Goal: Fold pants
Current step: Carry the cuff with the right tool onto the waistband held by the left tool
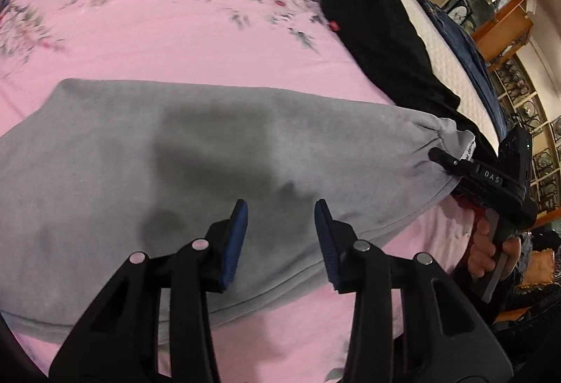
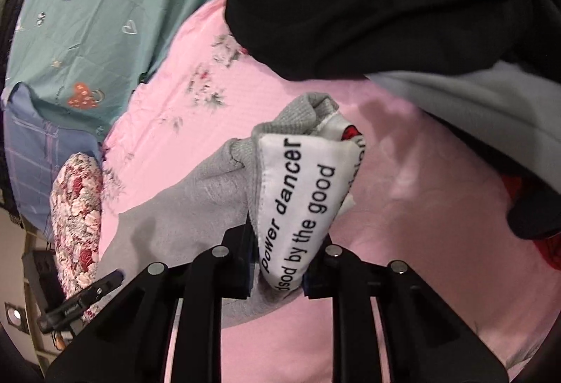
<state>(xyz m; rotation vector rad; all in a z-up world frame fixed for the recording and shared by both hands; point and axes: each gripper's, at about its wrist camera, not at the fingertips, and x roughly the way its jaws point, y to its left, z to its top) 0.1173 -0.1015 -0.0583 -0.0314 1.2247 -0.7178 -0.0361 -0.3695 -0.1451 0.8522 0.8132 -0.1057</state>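
The grey pants (image 1: 196, 151) lie spread flat across the pink sheet (image 1: 168, 42) on the bed, with one cuffed end reaching toward the right side of the left wrist view. The right gripper (image 2: 277, 263) is clamped on that end: its jaws are drawn close with grey fabric and a white printed label (image 2: 298, 193) bunched between them, and the cuff stands raised off the sheet. The left gripper (image 1: 280, 242) hovers above the near edge of the pants, jaws parted wide and holding nothing; whether its fingertips (image 1: 236, 235) touch the cloth cannot be determined. A black garment (image 1: 382, 42) lies beyond the pants, close to the cuff, at the mattress edge. Judgement: the step in hand is a fold, with one end secured and the other grip not yet taken. The next move likely calls for the left gripper to descend and pinch the near edge, then for both to carry the fabric over evenly, keeping clear of the black garment.
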